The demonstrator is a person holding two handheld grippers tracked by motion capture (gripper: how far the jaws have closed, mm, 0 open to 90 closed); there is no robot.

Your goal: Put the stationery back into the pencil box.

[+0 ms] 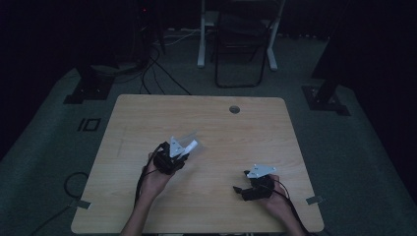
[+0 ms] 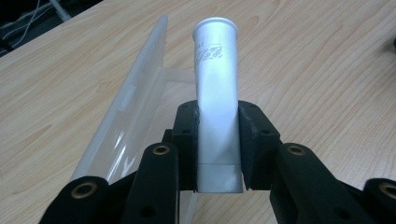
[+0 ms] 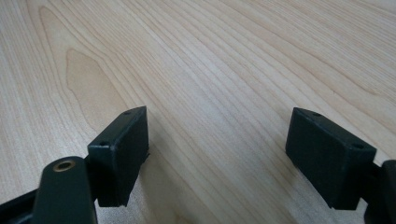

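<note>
The high view is very dim and murky, its surroundings nearly black; both gripper views are bright and evenly lit, with near parts slightly soft.

Tube (image 2: 215, 93) between left tongs (image 2: 218, 140), clear case (image 2: 135, 93) just beside; right tongs (image 3: 217, 158) well apart.

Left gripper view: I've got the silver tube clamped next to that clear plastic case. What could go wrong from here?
1. The left gripper clamps the silver tube near its crimped end, so the long free end could swing or slip when moved.
2. The clear plastic case lies close beside the tube; a sideways move might knock it across the table.
3. The right gripper is open above bare wood, so nothing steadies the case.
</note>
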